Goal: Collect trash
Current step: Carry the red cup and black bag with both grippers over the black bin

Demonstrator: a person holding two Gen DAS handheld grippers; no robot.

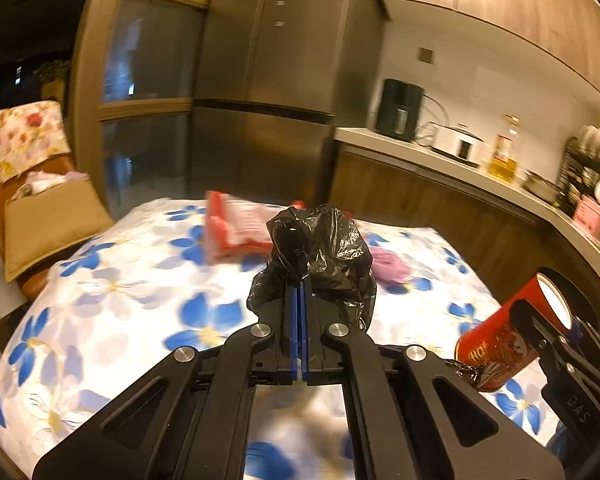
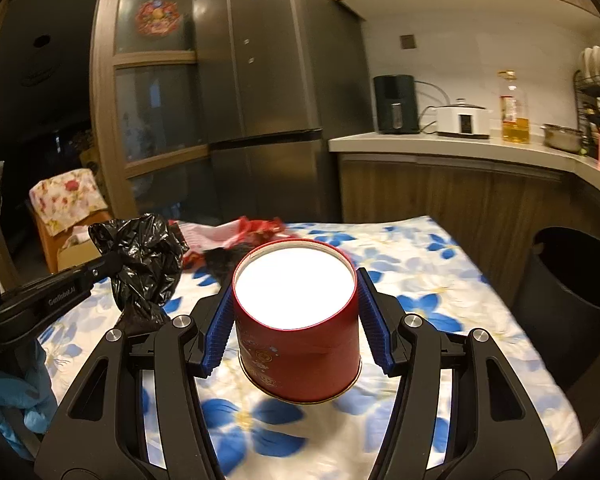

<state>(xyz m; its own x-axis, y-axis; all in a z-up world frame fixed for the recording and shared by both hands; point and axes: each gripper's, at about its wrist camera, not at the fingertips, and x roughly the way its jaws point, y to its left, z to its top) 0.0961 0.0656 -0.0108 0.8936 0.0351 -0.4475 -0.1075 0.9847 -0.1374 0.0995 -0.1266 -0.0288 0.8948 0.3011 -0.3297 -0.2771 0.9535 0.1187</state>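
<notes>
Two tongs hover over the flower-print counter (image 2: pixel 440 264): the left tongs (image 1: pixel 300 280) are clamped tight on a crumpled black bag (image 1: pixel 320 248), the right tongs (image 2: pixel 296 320) grip a red can (image 2: pixel 300 344) between blue pads (image 2: pixel 220 332), lifted above the near edge, beside a dark bin (image 2: pixel 572 280)

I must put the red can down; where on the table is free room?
Free: the near cloth right of the can, toward the bin. Crowded: the far edge with red wrappers, and left, by the black bag.
</notes>
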